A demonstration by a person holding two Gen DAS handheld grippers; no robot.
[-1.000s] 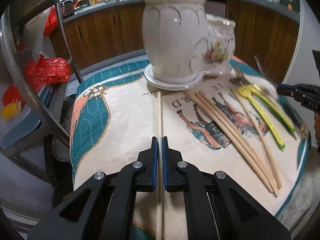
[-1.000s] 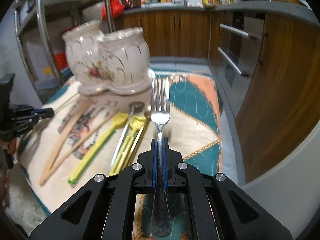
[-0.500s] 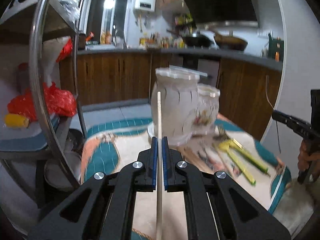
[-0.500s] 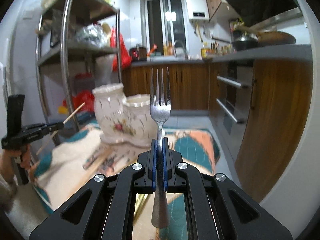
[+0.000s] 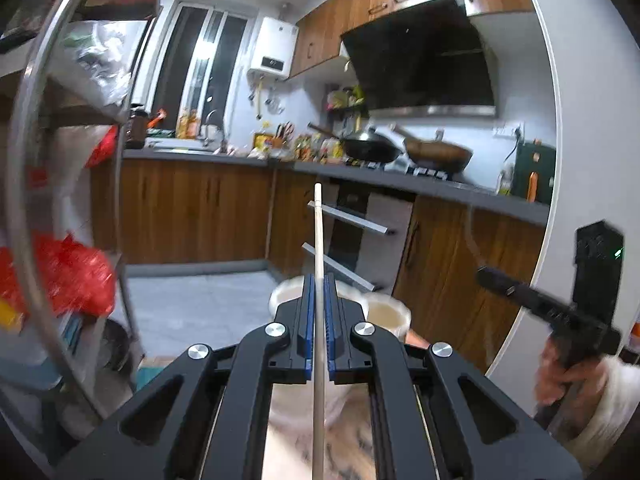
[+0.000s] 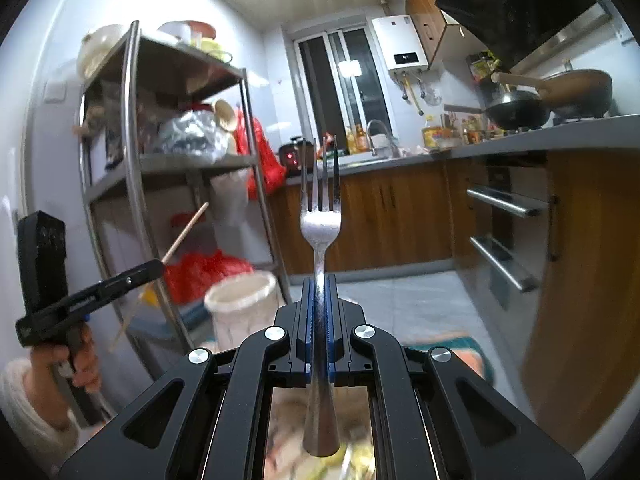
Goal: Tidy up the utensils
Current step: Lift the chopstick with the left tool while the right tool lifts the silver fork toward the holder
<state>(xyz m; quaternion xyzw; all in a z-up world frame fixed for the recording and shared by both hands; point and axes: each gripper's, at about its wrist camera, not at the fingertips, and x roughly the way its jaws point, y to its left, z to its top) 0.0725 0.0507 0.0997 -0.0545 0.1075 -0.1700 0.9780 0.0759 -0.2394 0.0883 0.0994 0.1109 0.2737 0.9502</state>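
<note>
Left wrist view: left gripper (image 5: pixel 318 308), jaws pinching a single wooden chopstick (image 5: pixel 318 240) that runs straight out along the fingers, tip raised against the far cabinets. Below the jaws, the white ceramic utensil holder (image 5: pixel 386 312) shows two rims side by side; the interior looks pale, contents cannot be told. At the right edge, the right gripper (image 5: pixel 486 276) is seen side-on, blurred, with a hand (image 5: pixel 568 376) in a pale sleeve on its grip; the fork it carries is not legible from here.

Right wrist view: right gripper (image 6: pixel 319 308), jaws pinching the handle of a metal fork (image 6: pixel 320 224), tines pointing away and up, handle end hanging back toward the camera. This view shows the left gripper (image 6: pixel 154 268) from the side at left, chopstick (image 6: pixel 186 232) slanting up to the right out of it and its tail trailing down behind. One rim of the utensil holder (image 6: pixel 240 292) shows near left of the fork, just in front of a metal shelf rack (image 6: pixel 132 160) with red bags. The patterned cloth on the surface (image 6: pixel 464 344) is a blurred strip under the gripper body.

Far: wooden cabinets, dark counter with two woks (image 5: pixel 436 152), window.
</note>
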